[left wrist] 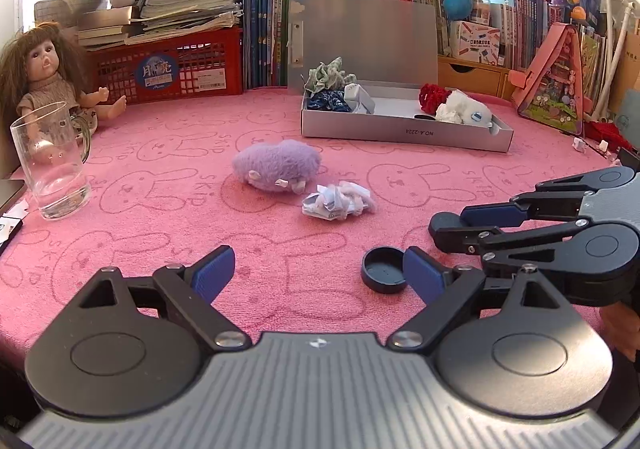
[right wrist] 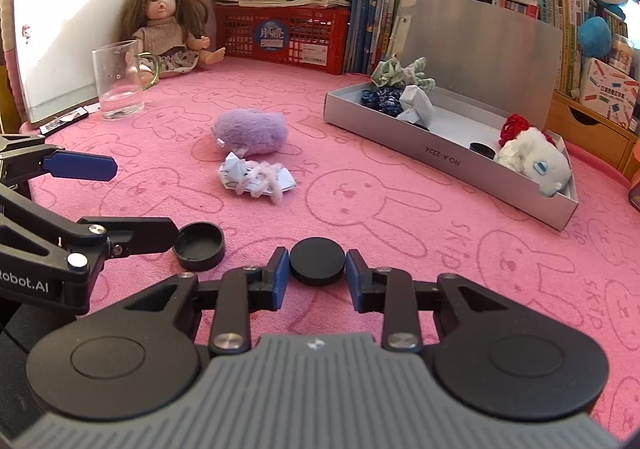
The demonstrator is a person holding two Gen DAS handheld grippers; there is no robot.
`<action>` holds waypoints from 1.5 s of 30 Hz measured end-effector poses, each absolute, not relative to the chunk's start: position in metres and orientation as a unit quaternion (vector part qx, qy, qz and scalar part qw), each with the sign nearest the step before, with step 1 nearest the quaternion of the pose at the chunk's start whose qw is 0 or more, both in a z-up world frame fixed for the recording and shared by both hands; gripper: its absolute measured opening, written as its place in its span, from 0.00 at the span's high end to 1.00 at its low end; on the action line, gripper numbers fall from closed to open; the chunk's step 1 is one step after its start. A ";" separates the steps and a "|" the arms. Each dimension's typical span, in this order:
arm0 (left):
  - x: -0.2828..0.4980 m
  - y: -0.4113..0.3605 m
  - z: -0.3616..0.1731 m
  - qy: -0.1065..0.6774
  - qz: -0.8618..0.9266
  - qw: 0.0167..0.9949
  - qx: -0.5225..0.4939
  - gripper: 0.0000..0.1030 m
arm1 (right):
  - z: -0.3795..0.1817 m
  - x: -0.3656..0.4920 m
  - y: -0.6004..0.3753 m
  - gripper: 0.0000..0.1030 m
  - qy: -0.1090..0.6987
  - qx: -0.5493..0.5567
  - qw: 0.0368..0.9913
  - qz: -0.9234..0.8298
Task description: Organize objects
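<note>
At the bottom centre of the right wrist view, the right gripper [right wrist: 317, 273] is closed on a flat black cap [right wrist: 317, 260] lying on the pink table [right wrist: 440, 249]. Left of it, an upturned black cap [right wrist: 199, 245] sits just beside one finger of the left gripper [left wrist: 320, 273], spread wide and empty. Mid-frame, a purple plush [right wrist: 251, 130] and crumpled paper [right wrist: 256, 178] wait loose. Upper right, the grey box [right wrist: 448, 165] already holds several items; I judge sorting roughly half done.

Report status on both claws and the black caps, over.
Right claw shut on flat black cap. Left claw open, empty, beside upturned black cap. Purple plush and crumpled paper lie ahead of box.
</note>
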State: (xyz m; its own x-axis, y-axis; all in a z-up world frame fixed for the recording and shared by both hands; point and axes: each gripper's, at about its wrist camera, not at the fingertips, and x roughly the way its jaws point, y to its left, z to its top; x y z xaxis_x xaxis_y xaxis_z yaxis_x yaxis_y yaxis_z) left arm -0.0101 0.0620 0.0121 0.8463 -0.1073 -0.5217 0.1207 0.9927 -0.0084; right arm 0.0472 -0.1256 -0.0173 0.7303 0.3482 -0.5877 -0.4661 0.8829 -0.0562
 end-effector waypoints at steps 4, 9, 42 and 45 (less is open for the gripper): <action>-0.010 0.052 0.007 0.270 -0.069 0.960 0.012 0.09 | -0.016 0.042 -0.139 0.65 0.295 -0.089 0.933 0.186; -0.008 0.035 -0.004 0.273 -0.064 0.960 0.022 0.10 | -0.018 0.029 -0.148 0.60 0.289 -0.078 0.941 0.159; 0.013 0.001 -0.016 0.250 -0.069 0.965 0.038 0.60 | -0.029 0.015 -0.145 0.63 0.247 -0.046 0.965 0.072; 0.014 0.001 -0.016 0.249 -0.065 0.966 0.035 0.58 | -0.030 0.016 -0.144 0.62 0.250 -0.041 0.965 0.072</action>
State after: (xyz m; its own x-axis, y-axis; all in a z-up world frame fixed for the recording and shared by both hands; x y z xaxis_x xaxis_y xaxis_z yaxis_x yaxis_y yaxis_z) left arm 0.0145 0.0013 -0.0164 0.8676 -0.1089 -0.4852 0.1437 0.9890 0.0350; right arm 0.0164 -0.1440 -0.0302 0.8646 0.1188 -0.4882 -0.1596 0.9863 -0.0427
